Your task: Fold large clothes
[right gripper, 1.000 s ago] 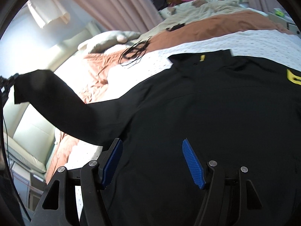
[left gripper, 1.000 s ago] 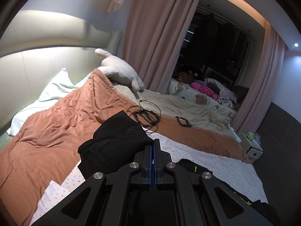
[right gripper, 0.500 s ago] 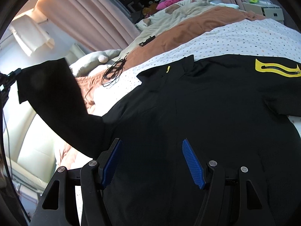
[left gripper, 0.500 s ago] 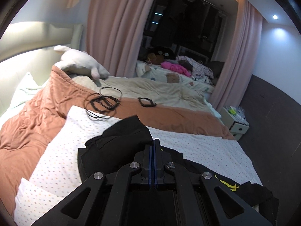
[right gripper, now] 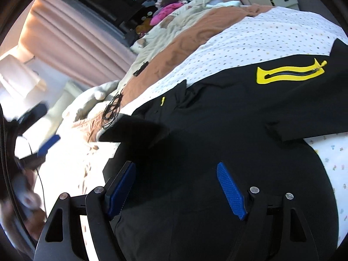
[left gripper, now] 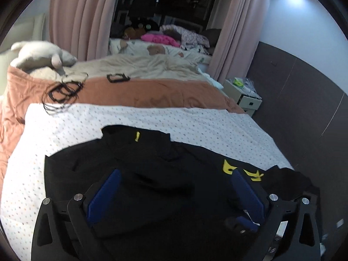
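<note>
Dotted sheet [left gripper: 130, 121] bears flat black jacket [left gripper: 152, 169], yellow-trimmed; both hand-held grippers [left gripper: 174, 195] [right gripper: 176, 187] wide.

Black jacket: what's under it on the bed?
The black jacket lies on the white dotted sheet, which shows around its collar and left edge. An orange blanket lies farther back. Whatever lies directly beneath the jacket is covered.

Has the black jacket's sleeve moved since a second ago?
Yes. The sleeve, earlier held up over the orange blanket, now lies folded onto the jacket body, and the left hand-held gripper has opened.
</note>
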The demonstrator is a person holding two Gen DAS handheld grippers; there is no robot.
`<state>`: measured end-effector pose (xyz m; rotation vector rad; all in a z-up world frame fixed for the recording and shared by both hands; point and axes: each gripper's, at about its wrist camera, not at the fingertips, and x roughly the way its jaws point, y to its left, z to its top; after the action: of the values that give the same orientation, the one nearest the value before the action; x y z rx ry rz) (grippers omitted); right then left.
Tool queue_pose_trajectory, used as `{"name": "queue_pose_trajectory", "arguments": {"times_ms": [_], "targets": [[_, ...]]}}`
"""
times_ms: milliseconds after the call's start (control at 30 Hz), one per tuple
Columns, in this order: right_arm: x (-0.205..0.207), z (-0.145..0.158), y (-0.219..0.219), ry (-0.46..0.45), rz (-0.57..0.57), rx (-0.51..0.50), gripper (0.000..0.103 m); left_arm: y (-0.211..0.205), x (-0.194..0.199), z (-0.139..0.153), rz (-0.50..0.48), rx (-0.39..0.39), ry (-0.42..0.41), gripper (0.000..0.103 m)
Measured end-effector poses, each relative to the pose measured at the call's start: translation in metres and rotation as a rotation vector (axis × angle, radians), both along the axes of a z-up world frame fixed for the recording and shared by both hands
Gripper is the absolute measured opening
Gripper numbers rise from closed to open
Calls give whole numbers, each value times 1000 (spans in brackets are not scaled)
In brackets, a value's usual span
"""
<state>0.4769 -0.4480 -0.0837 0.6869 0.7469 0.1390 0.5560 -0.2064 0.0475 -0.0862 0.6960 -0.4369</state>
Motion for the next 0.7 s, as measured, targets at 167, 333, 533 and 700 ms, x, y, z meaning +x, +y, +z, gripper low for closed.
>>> {"name": "queue_pose_trajectory", "arguments": {"times_ms": [167,333,533,700], "targets": [[6,-5,5,21,8,-27,78,41,-18,-18,115,-36,22,103],[16,-14,15,49,6,-97,78,94,-35,-55,290,-46,57,101],[30,-22,24,68,-15,-199,78,153,-45,-102,457,-136,159,80],[41,-45,21,127,-44,-196,77,195,-42,-115,546,-136,181,66]]}}
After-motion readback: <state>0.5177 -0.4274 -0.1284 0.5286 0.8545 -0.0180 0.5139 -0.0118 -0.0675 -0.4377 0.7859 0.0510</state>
